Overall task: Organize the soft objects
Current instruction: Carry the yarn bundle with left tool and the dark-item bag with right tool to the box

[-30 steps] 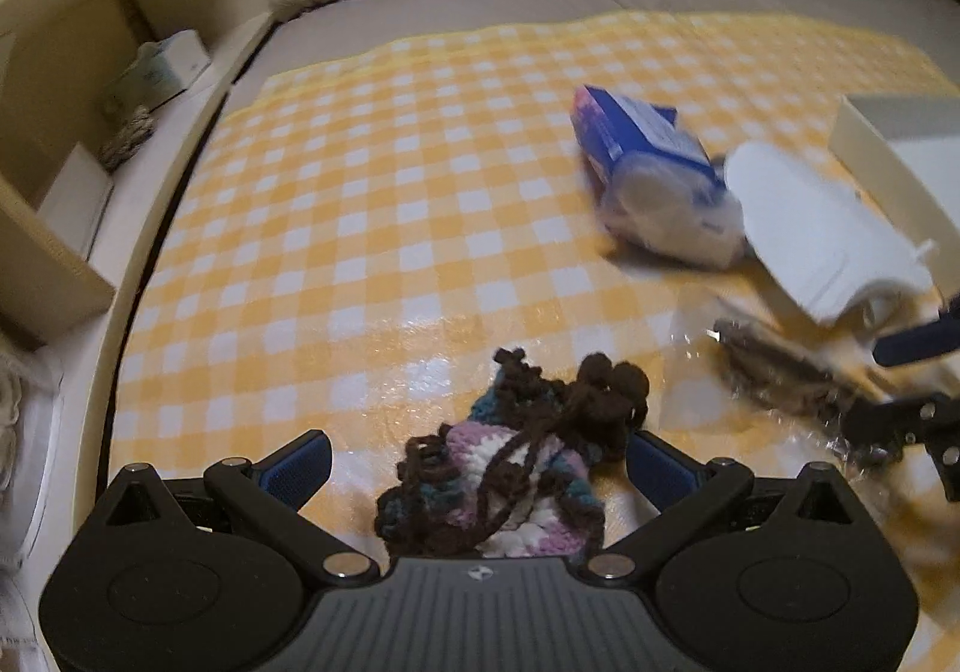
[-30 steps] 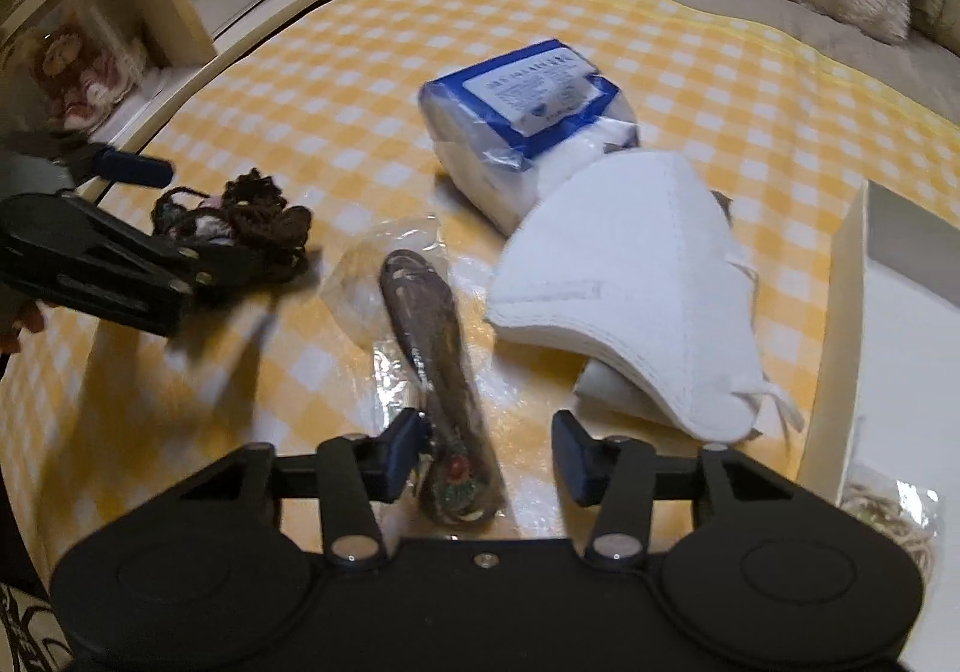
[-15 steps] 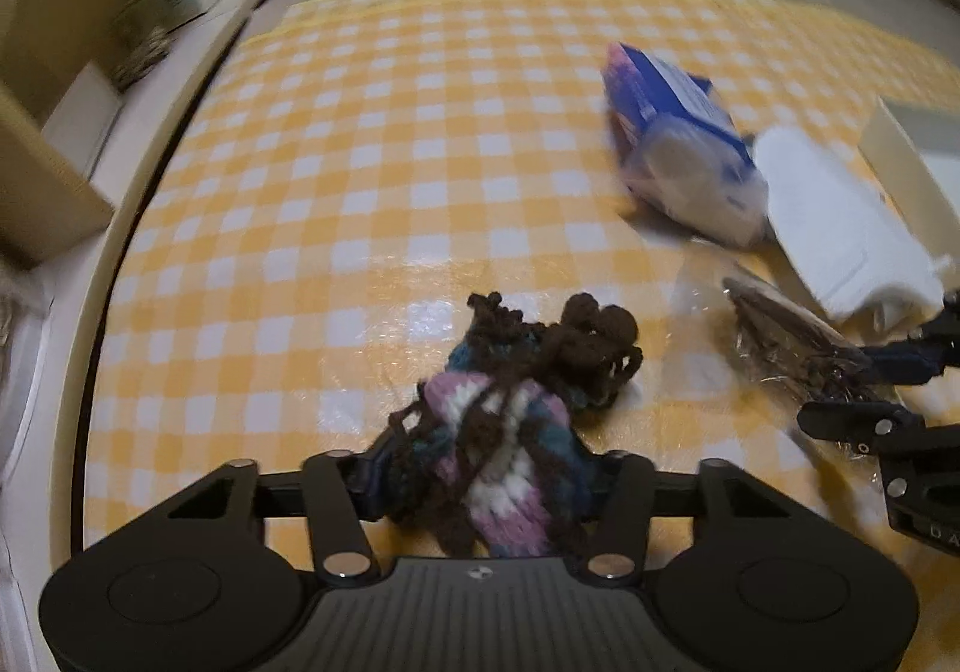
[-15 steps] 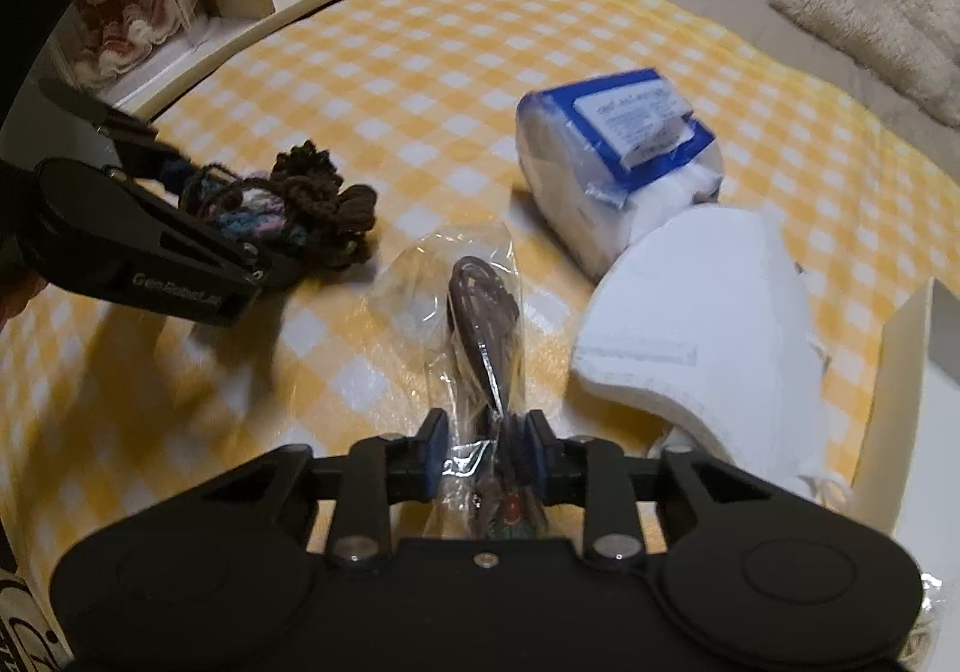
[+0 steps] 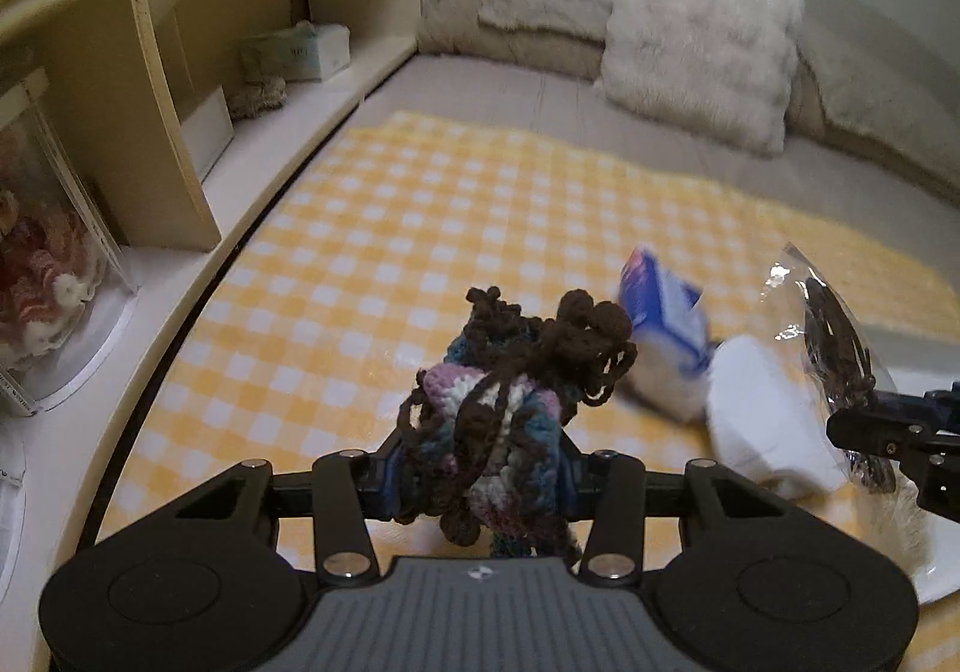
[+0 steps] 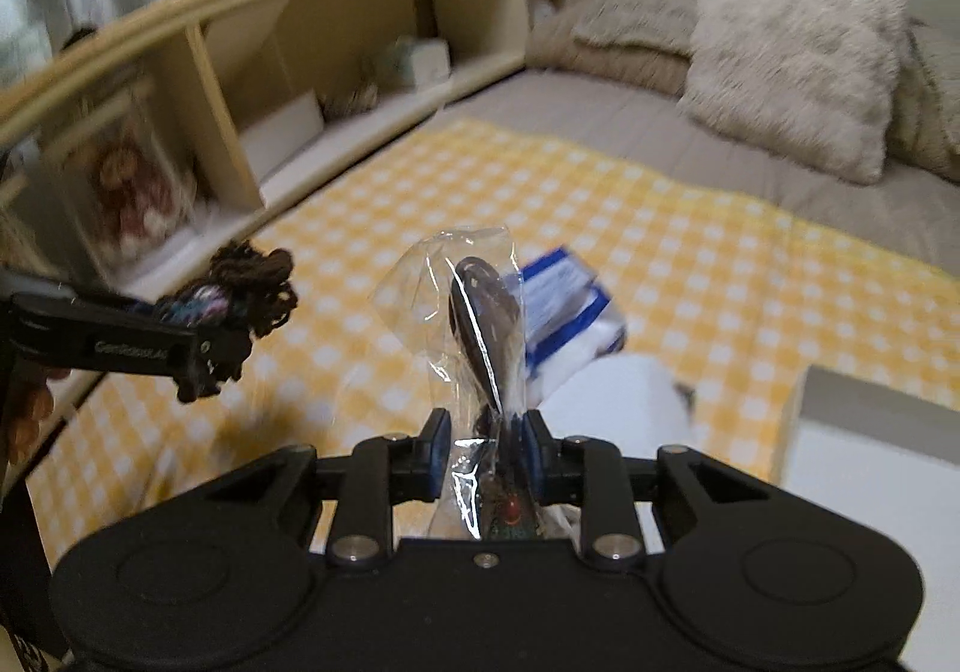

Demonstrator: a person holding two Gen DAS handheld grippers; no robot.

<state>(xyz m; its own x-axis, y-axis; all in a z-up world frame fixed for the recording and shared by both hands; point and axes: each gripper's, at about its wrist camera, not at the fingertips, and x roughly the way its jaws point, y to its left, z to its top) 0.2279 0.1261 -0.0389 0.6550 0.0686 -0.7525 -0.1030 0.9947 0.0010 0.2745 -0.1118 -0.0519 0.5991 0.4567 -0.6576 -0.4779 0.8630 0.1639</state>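
My left gripper is shut on a knitted yarn bundle of brown, purple, white and teal wool, held up above the yellow checked cloth. It also shows in the right wrist view. My right gripper is shut on a clear plastic bag with a dark brown item inside, also lifted; it shows at the right of the left wrist view. A blue and white tissue pack and a white mask lie on the cloth.
A wooden shelf unit runs along the left, holding a tissue box and a clear container of pink things. Fluffy pillows lie at the far end. A white box sits at the right.
Both grippers have lifted off the cloth with their objects, the yarn bundle in the left and the plastic bag in the right. Both views now tilt up toward the shelf and pillows.
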